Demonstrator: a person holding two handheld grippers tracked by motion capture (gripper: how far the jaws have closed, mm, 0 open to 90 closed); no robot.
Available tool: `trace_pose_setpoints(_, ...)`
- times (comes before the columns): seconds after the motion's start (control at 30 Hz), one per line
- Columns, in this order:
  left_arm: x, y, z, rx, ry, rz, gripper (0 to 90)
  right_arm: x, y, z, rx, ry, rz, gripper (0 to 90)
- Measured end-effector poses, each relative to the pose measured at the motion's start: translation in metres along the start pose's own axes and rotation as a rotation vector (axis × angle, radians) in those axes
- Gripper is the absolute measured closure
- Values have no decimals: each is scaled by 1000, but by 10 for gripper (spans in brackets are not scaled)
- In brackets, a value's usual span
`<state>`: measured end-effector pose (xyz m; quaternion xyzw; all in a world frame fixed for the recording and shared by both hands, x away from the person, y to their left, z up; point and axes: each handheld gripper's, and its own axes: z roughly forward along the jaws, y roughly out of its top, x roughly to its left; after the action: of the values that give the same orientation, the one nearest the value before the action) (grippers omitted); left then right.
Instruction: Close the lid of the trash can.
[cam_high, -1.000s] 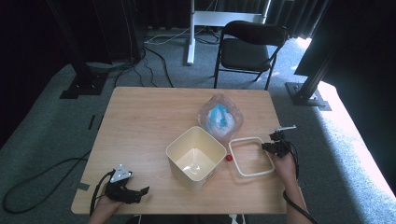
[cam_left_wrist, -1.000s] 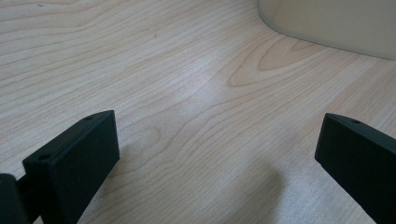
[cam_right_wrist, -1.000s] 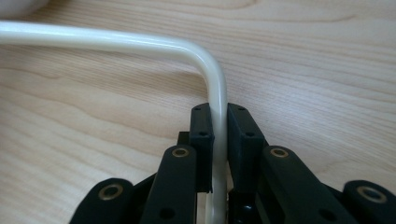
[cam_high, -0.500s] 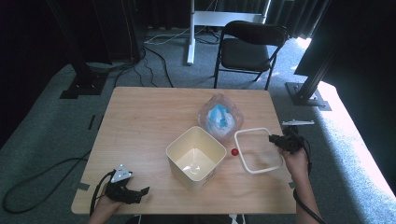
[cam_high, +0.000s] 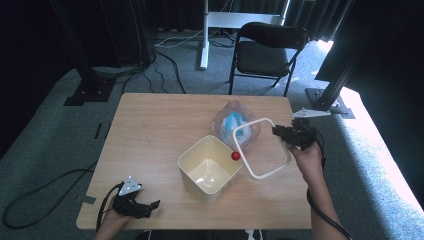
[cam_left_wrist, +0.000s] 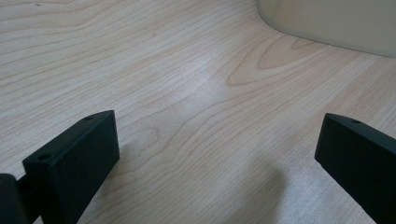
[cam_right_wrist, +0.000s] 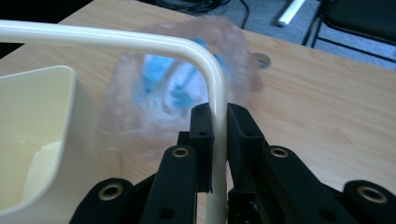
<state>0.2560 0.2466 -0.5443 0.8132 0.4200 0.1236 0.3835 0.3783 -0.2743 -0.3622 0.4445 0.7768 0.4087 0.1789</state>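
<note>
right gripper (cam_right_wrist: 218, 135): clamped on the rim of the cream lid frame (cam_high: 260, 148), held tilted off the counter (cam_high: 160, 125)
lid frame: its free end with the red knob (cam_high: 235, 156) hangs over the near corner of the open cream container (cam_high: 209, 169)
direction: container lies toward the counter's middle from the right gripper, just beside the lid
left gripper (cam_high: 134, 206): jaws apart, empty, at the near counter edge, well apart
neighbours: clear plastic bag with blue contents (cam_high: 235, 125) just behind the lid
room: bare counter left of the container
</note>
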Motion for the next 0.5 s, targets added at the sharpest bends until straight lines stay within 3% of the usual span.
trace_pose_setpoints(0.17,0,0,0,2,1,1,0,27,19,17,28,29,-76,813)
trace_pose_setpoints(0.5,0,0,0,1,-4,1,0,74,39,58,91,127,-160,812)
